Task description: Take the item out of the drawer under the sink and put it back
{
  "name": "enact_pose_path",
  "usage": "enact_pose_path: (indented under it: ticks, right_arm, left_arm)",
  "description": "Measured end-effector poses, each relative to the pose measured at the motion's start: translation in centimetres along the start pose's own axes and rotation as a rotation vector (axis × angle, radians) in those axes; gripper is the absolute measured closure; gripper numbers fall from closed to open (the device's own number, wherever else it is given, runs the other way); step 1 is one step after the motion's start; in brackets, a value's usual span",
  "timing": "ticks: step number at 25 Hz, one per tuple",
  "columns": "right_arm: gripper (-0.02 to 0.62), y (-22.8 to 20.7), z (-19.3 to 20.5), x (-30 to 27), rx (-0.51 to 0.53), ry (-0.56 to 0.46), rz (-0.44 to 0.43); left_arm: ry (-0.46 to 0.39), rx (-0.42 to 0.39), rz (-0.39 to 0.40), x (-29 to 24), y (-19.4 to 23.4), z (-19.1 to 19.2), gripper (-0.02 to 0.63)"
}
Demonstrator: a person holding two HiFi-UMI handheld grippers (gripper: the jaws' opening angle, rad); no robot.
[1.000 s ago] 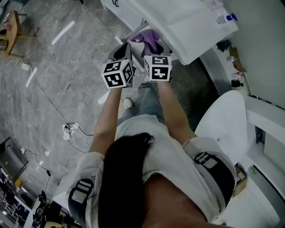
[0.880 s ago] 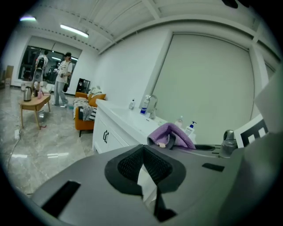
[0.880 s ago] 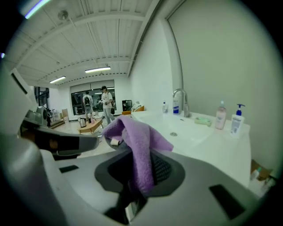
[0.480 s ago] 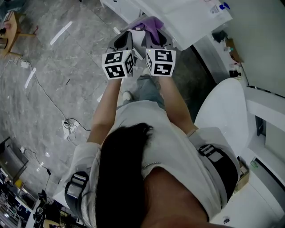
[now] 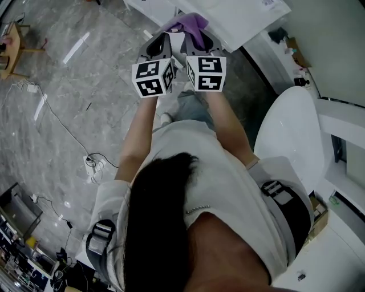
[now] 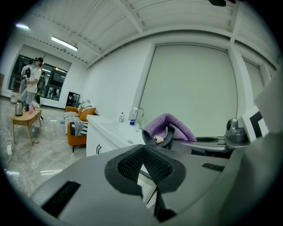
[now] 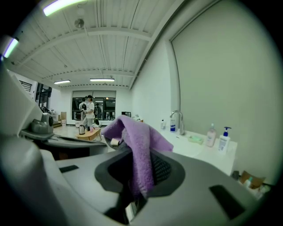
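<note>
Purple cloth [image 7: 140, 145]: clamped in the right gripper [image 7: 139, 172], raised at upper centre of the head view beside the white vanity [image 5: 245, 17], likely for return to the drawer. Left gripper [image 6: 145, 164]: jaws closed together, nothing held.

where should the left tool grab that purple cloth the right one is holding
Probably the free bunched end of the purple cloth that stands above the right tool, coming in from the left tool's side. The right tool clamps the hanging fold, so the upper bulge is loose and thick enough to pinch.
</note>
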State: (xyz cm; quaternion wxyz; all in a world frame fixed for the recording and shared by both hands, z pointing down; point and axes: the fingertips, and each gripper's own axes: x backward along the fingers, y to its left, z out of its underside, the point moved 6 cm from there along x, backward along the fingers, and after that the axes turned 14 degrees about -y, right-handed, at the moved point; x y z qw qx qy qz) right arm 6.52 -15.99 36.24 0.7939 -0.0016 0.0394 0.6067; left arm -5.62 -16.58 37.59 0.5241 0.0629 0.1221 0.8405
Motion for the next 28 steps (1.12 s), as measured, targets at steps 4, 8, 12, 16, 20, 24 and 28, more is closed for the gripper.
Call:
enact_pose_path:
  ticks: [4,8,12,16,20,24,28]
  right_arm:
    - [0.514,-0.26,0.15,0.56,-0.004,0.005,0.011]
    - [0.514,-0.29,0.32,0.40,-0.011,0.008,0.006]
    - [0.514,-0.12,0.39,0.04,-0.006,0.011,0.004]
    - [0.514,-0.06,0.54,-0.13,-0.009,0.016,0.010]
    - [0.514,-0.25,0.58,-0.22,-0.008,0.019,0.015]
    - [0.514,-0.33,0.64,-0.20,-0.007,0.017,0.019]
    - [0.514,-0.24,0.60,-0.09,0.002,0.009,0.016]
  left_arm:
    - [0.000,-0.005,0.013,0.09,-0.79,0.02,0.603]
    - [0.000,-0.007,0.010,-0.12,-0.84,0.02,0.603]
    - [0.002,-0.009,0.003,-0.30,-0.44,0.07,0.603]
    - [0.008,-0.015,-0.002,-0.47,-0.22,0.05,0.603]
    - [0.007,-0.017,-0.004,-0.64,-0.14,0.03,0.603]
    - [0.012,-0.023,0.003,-0.62,-0.15,0.18,0.603]
    - [0.017,-0.031,0.006,-0.25,-0.11,0.49,0.604]
